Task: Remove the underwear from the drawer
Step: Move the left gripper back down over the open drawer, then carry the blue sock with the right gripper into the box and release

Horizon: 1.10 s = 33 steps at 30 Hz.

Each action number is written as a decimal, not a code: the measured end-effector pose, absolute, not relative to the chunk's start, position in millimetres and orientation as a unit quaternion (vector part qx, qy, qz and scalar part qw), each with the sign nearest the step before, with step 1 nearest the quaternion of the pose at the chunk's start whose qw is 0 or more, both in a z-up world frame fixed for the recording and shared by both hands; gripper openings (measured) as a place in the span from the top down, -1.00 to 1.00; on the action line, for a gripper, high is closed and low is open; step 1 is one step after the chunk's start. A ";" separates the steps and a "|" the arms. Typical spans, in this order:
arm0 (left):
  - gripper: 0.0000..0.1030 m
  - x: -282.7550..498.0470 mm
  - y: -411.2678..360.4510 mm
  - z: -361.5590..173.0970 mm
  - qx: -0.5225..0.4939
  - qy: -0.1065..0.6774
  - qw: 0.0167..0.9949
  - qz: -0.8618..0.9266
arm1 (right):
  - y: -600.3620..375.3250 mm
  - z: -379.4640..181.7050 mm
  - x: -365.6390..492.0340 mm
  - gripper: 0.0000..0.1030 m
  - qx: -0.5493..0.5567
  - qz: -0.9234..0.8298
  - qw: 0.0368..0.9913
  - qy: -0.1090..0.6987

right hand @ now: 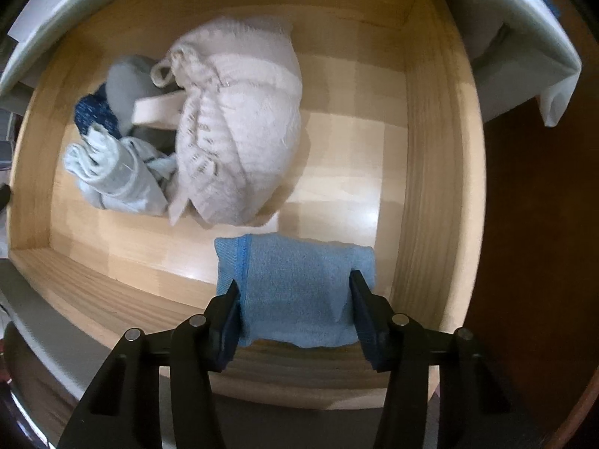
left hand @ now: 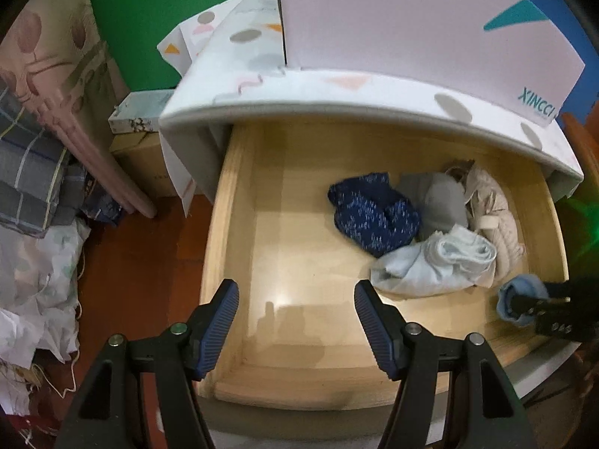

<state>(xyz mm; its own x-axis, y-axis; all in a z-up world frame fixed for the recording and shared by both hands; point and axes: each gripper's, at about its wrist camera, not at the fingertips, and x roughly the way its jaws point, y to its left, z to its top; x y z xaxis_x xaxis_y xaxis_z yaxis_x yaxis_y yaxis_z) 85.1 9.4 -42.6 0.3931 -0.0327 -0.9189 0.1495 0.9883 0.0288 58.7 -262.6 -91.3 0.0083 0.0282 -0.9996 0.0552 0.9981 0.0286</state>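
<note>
In the right wrist view, the right gripper (right hand: 295,314) is pointing down into the open wooden drawer (right hand: 430,172), low in the frame's centre. Its two dark blue pads (right hand: 230,321) are pressing against the sides of a folded light blue piece of underwear (right hand: 299,288), which is bunching between them at the drawer's near wall; the claw is grasping this cloth. Above it, toward the upper centre of the frame, a cream knitted garment (right hand: 239,142) is lying in a heap on the drawer floor. To its left, a pale blue rolled garment (right hand: 112,179) is resting against it, with a grey piece (right hand: 127,86) and a navy patterned piece (right hand: 93,112) tucked behind at the upper left.

In the left wrist view, the left gripper (left hand: 295,321) is hovering over the bare left part of the drawer (left hand: 262,205), at the lower centre of the frame. Its jaws are standing released, with nothing between the ribbed pads (left hand: 222,329). The same pile is sitting in the right half of the frame: navy patterned piece (left hand: 374,217), grey piece (left hand: 441,202), cream knitted garment (left hand: 494,217) and pale blue rolled garment (left hand: 434,262). At the far right edge, the right gripper (left hand: 554,307) is showing as a dark shape with the light blue piece of underwear (left hand: 513,295) in its grasp. A white box (left hand: 411,18) printed XINCCI is standing on the patterned top (left hand: 337,89) above the drawer.
</note>
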 end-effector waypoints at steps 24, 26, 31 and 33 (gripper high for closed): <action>-0.28 74.0 15.5 -45.2 0.043 0.522 0.850 -0.048 | -273.2 100.6 73.3 0.06 0.003 0.009 0.809 0.588; -0.28 74.1 16.5 -45.4 0.041 0.523 0.850 -0.049 | -274.9 126.4 87.7 0.06 -0.001 0.006 0.823 0.568; -0.28 75.0 20.3 -45.7 0.037 0.524 0.850 -0.044 | -265.4 164.6 118.9 0.06 -0.005 0.001 0.845 0.535; -0.28 75.3 21.9 -45.8 0.037 0.523 0.851 -0.038 | -259.3 172.0 134.9 0.05 -0.006 0.000 0.849 0.528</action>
<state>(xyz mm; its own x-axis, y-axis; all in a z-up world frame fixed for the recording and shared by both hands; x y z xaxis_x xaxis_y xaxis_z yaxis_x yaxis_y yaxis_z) 75.3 21.9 -45.8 0.4505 -0.0269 -0.8924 0.1034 0.9944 0.0222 134.9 -259.3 172.0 0.4418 -0.0069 -0.8971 -0.0055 0.9999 -0.0105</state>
